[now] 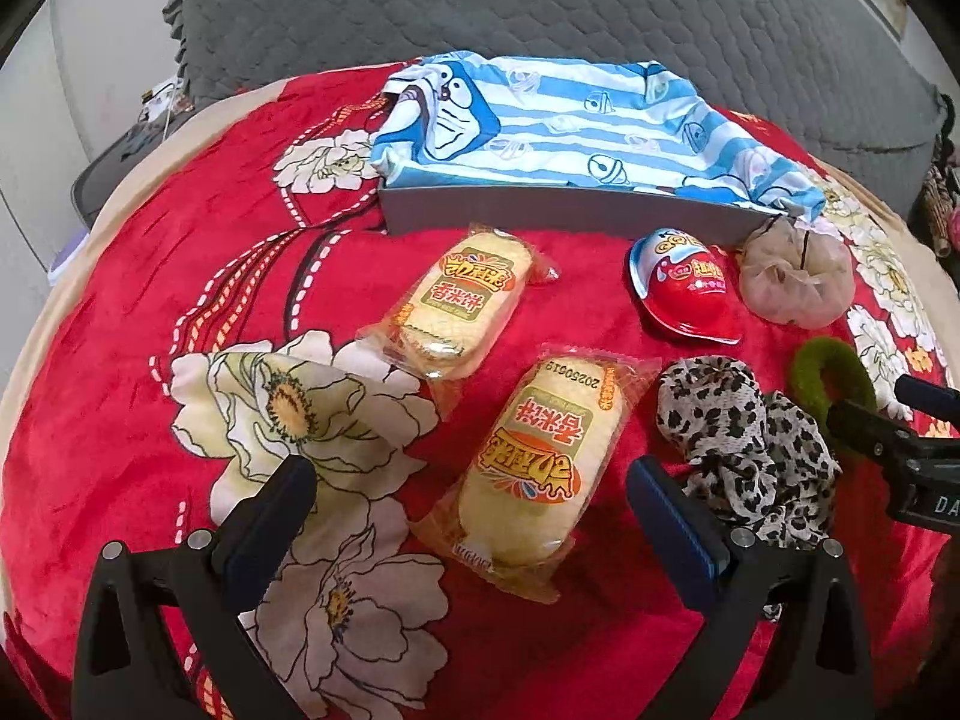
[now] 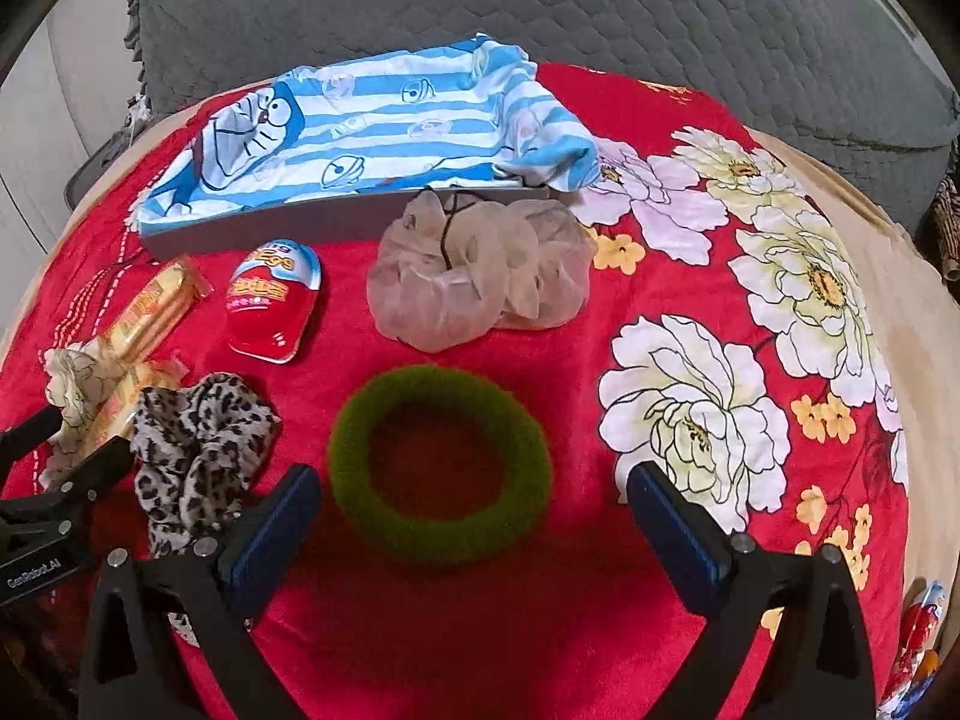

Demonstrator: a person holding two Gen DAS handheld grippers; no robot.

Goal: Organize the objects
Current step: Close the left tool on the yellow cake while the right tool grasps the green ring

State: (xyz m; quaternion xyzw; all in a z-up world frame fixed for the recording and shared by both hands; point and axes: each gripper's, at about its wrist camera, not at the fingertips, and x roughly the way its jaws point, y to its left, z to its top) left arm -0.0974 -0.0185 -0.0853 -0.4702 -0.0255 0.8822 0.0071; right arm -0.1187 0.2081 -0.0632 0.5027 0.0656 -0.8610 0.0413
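both grippers hang low over a red blanket (image 1: pixel 120 360) printed with big white flowers, and both have their fingers spread wide with nothing between the pads. the left gripper (image 1: pixel 471 501) sits over the nearer of two wrapped rice cakes, the near cake (image 1: pixel 534 462) lying lengthwise in the gap between its fingers without either pad touching it. the far cake (image 1: pixel 459 300) lies just beyond, tilted the same way. to the right of the near cake is a leopard-print scrunchie (image 1: pixel 744 444), bunched up against the left gripper's right finger. the right gripper (image 2: pixel 474 501) straddles a green fuzzy hair ring (image 2: pixel 441 462), which lies flat on the blanket, its left edge just beside the left finger and well clear of the right one. beyond the ring sits a sheer beige scrunchie (image 2: pixel 480 270), and left of that a red and white egg-shaped candy pack (image 2: pixel 273 300). behind them all is a shallow grey box (image 1: pixel 540 210) lined with a blue and white striped cartoon cloth (image 1: pixel 540 120), with a grey quilted cover (image 1: pixel 540 0) further back.
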